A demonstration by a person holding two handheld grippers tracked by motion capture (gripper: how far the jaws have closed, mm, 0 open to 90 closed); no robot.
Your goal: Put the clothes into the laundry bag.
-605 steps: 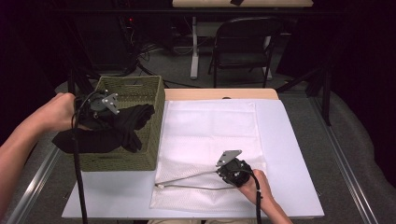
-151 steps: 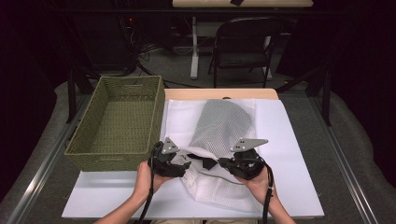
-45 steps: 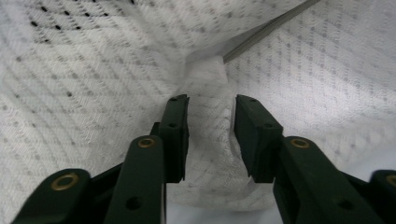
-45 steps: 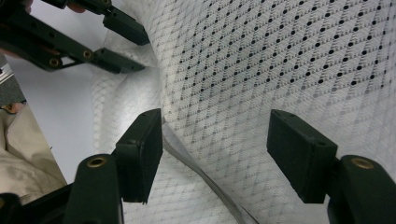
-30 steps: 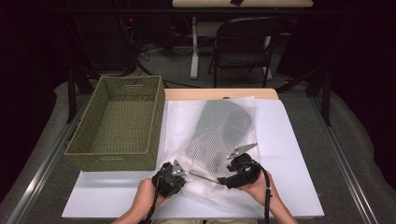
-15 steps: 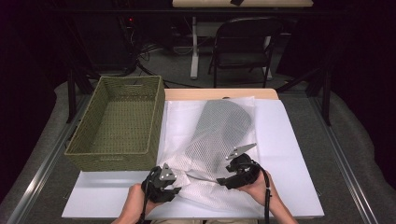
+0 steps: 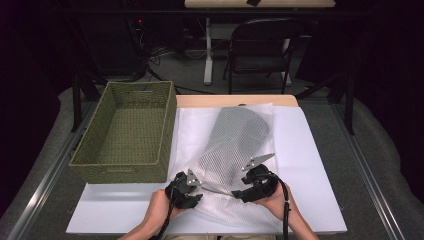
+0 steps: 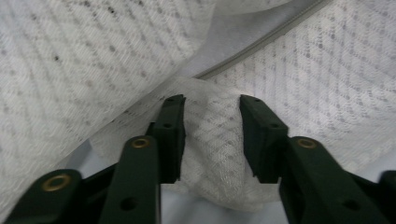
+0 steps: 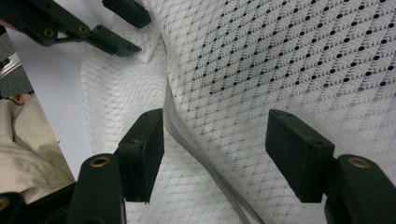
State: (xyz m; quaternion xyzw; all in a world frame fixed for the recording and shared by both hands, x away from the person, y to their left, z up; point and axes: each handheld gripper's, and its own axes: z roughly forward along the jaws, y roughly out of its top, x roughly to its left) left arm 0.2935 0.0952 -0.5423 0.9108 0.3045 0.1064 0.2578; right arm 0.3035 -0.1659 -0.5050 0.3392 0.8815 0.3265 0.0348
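Lying flat on the white table sheet (image 7: 310, 150): one white mesh laundry bag (image 7: 235, 145), dark contents showing grey through the weave toward its far end, zipper (image 9: 187, 140) running along its near part. Left gripper (image 7: 192, 187), held at the bag's near left corner: its jaws have just been closing, after first opening, and now stand a little apart with a bunched fold of mesh (image 8: 212, 140) between them; in the left gripper view the fold fills the gap and meets both pads, though a firm clamp cannot be told. Right gripper (image 7: 239, 192), held at the bag's near edge, just right of the left one: jaws apart, straddling the mesh and the zipper line, pads clear of the fabric on both sides. Woven green basket (image 7: 125, 135): standing on the table to the left of the bag, beside the sheet's edge. Folding chair (image 7: 262, 47): on the floor beyond the table's far end.
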